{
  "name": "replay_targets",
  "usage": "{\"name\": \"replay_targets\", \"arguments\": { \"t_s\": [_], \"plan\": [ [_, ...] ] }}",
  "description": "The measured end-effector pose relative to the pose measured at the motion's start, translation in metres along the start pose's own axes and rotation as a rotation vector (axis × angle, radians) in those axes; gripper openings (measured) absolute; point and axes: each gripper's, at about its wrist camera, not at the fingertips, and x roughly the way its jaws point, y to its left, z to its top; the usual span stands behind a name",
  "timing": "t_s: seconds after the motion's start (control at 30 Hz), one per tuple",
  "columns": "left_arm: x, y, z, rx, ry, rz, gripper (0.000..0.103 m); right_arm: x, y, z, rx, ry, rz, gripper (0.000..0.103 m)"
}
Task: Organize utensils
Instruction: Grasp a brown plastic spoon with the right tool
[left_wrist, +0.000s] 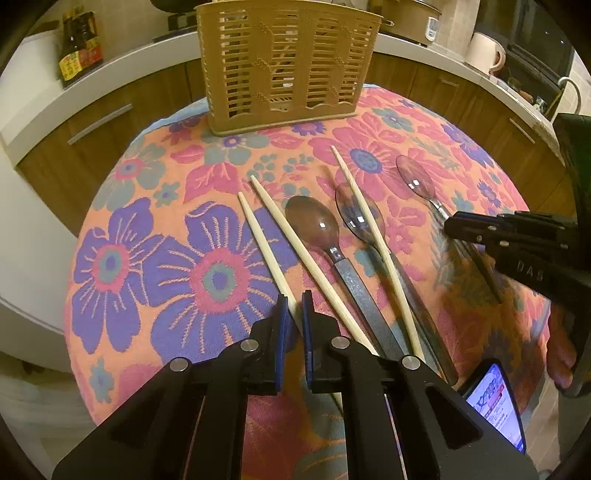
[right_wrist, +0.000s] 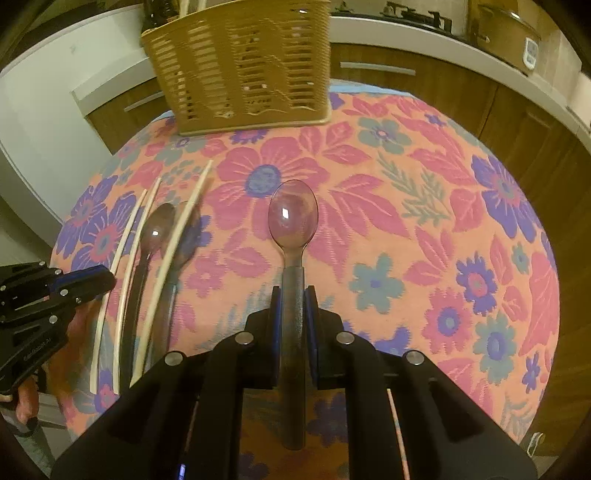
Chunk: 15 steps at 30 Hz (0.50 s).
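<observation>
Floral tablecloth (right_wrist: 424, 229) bare rightward, basket (left_wrist: 284, 66) at far edge, left gripper (left_wrist: 293, 314) fingers pinching chopstick (left_wrist: 266, 251), right gripper (right_wrist: 293, 306) fingers pinching spoon (right_wrist: 293, 221)

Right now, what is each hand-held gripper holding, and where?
Right hand-held gripper: rightmost spoon, pads around its handle just behind the bowl. Left hand-held gripper: straddles leftmost chopstick near its thick end; grip unclear.
</observation>
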Motion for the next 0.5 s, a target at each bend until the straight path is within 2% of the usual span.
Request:
{"name": "replay_targets", "arguments": {
  "t_s": [0.03,0.13,0.23,0.4,0.5],
  "plan": [
    [-0.001,0.002,0.001,-0.009,-0.003,-0.006,0.000,-0.001,-0.003,0.000,0.003,0.003,0.000,0.009],
    [-0.004,0.013,0.004,-0.035,-0.017,0.042,0.000,-0.004,-0.009,0.002,-0.001,0.005,-0.029,0.009],
    [-0.004,0.028,0.005,-0.067,-0.015,0.033,0.000,-0.004,-0.017,0.003,0.005,0.012,-0.045,0.009],
    [-0.008,0.044,0.007,-0.122,-0.019,-0.110,0.001,0.000,-0.027,0.003,0.010,0.036,-0.039,0.009],
    [-0.006,0.038,0.011,-0.126,-0.012,-0.127,0.030,-0.001,-0.029,0.004,0.018,0.041,-0.022,0.009]
  ]
}}
